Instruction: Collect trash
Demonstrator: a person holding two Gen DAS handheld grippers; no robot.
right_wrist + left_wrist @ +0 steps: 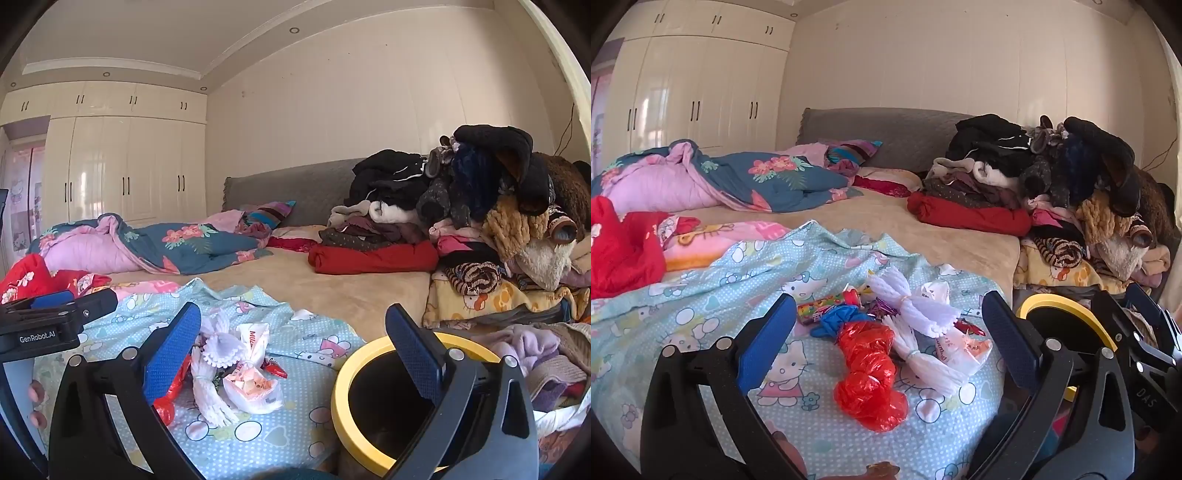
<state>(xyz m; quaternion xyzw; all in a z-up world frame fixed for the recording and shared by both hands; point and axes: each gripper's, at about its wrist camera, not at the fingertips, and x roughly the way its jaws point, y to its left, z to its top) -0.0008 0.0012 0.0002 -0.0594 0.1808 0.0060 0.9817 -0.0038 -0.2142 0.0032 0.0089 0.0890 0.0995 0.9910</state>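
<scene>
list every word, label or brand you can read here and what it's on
"GenRobot.AI": on the black body of the left tongs, seen from the right wrist.
"DAS": on the black body of the right tongs, seen from the left wrist.
"MUL...": red letters, cut off, on a white wrapper.
Candy tube print: too blurred.

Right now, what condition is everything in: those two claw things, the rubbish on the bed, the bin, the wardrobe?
Left gripper: open, empty, hovering over the trash.
Right gripper: open, empty, above the bin's rim.
Red plastic bag: crumpled, lying on the sheet.
White foam nets: bunched, tied, lying loose.
Candy tube: lying on its side.
Bin: upright, no lid; contents too dark to tell.
Wardrobe doors: all shut.
Clothes pile: heaped, unfolded.
</scene>
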